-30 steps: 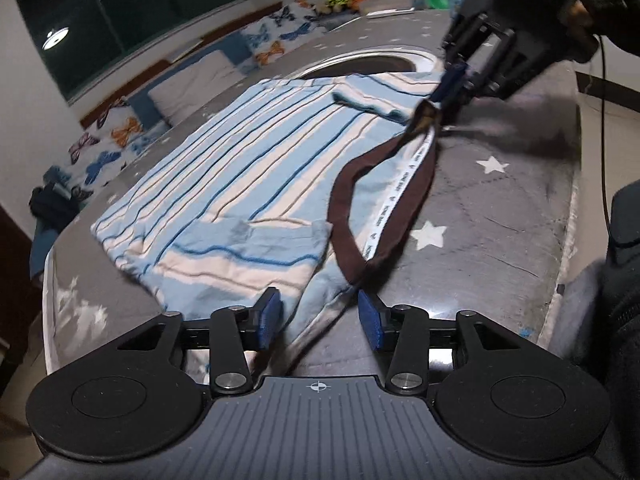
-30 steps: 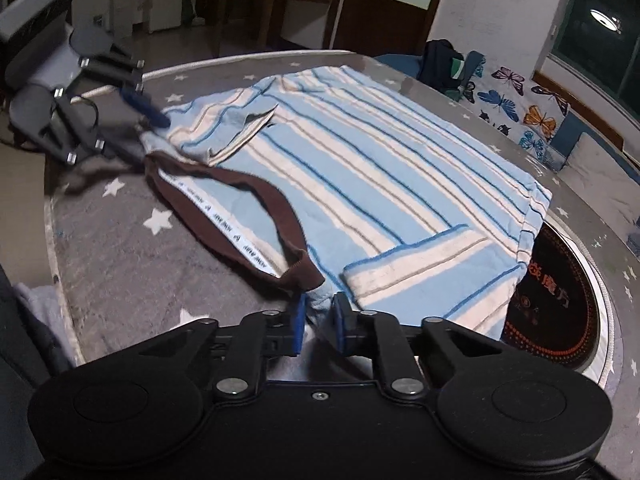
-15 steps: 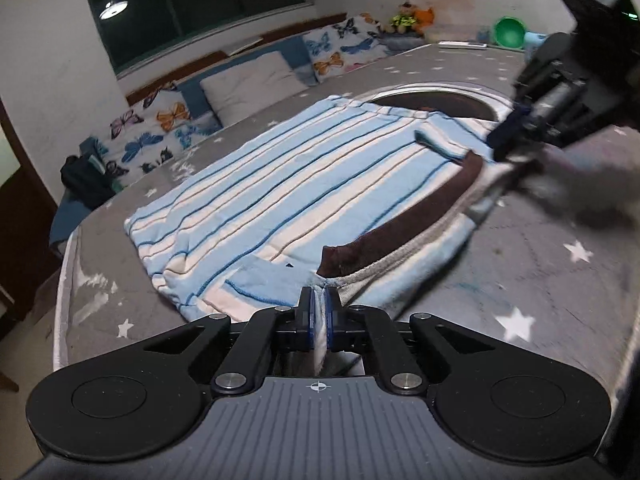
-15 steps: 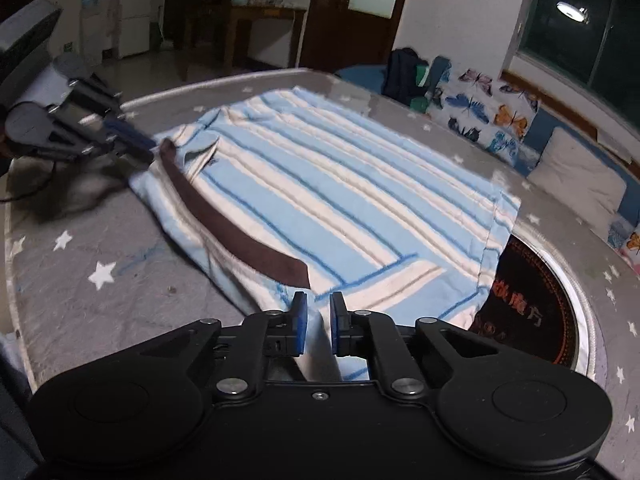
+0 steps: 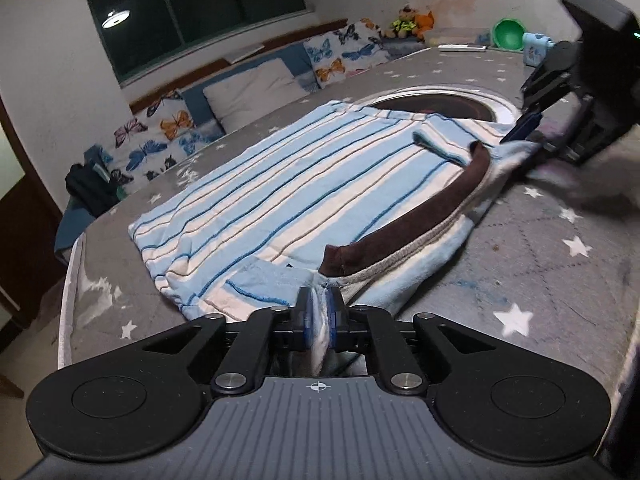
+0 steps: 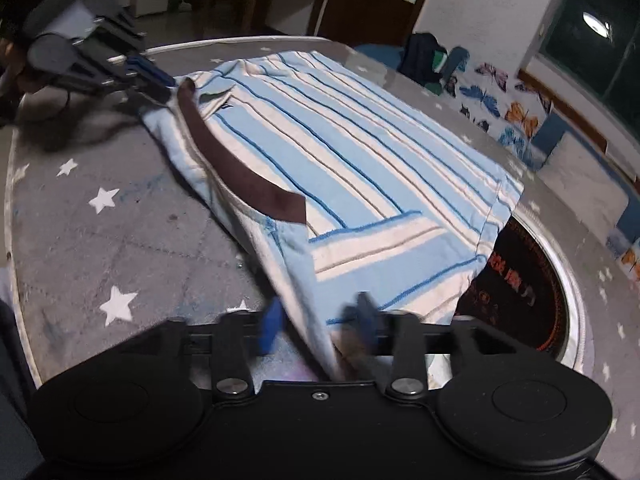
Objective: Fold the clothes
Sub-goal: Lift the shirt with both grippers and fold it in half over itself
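Observation:
A light-blue striped shirt (image 5: pixel 304 184) with a brown collar (image 5: pixel 416 224) lies flat on the grey star-print table; it also shows in the right wrist view (image 6: pixel 360 168). My left gripper (image 5: pixel 319 318) is shut on the shirt's shoulder edge near the collar. My right gripper (image 6: pixel 318 322) is open, its blue pads apart with the shirt's other shoulder edge lying loose between them. The right gripper shows at the far right of the left wrist view (image 5: pixel 532 126); the left gripper shows at the top left of the right wrist view (image 6: pixel 152 76).
A round inset hotplate (image 6: pixel 520 292) sits in the table under the shirt's hem side. A bench with butterfly cushions (image 5: pixel 160 136) runs behind. A green bowl (image 5: pixel 508 32) and small blue box stand at the far table edge.
My left gripper closed on the shirt's shoulder. The collar edge was pulled taut and straight. My right gripper has just opened, letting go of its shoulder edge.

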